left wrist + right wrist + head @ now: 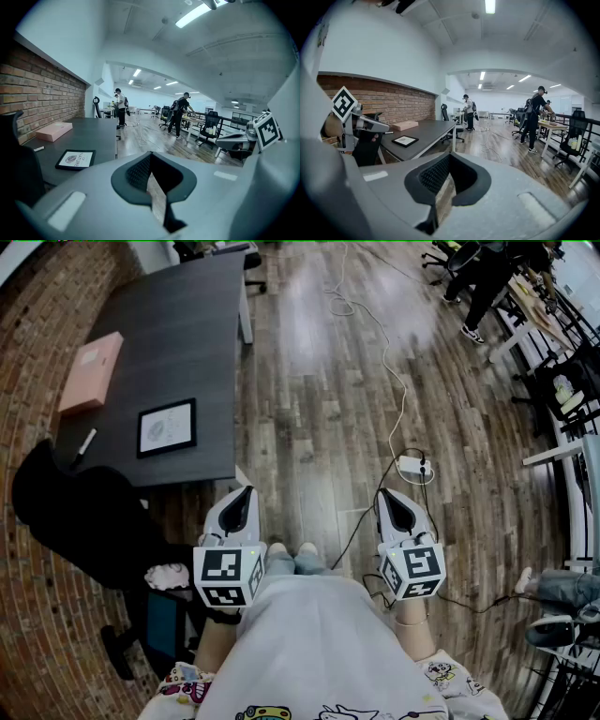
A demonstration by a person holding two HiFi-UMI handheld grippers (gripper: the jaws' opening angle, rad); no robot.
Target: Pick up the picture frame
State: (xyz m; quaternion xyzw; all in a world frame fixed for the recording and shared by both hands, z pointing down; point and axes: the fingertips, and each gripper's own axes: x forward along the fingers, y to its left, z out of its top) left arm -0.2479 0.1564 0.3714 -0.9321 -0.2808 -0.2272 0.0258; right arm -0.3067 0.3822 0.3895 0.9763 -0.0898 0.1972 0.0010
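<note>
The person is holding both grippers out in front of the waist, side by side and well apart. The left gripper [246, 491] is pointing forward and tilting somewhat downward. Its jaws are sitting closed against each other, pad on pad. The right gripper [383, 495] is tilting down likewise, and its jaws are also pressing together, gripping nothing. The left marker cube [229, 576] and the right marker cube [412, 572] are facing up toward the head. The left forearm [216, 641] and the right forearm [413, 632] are running straight back toward the torso.
</note>
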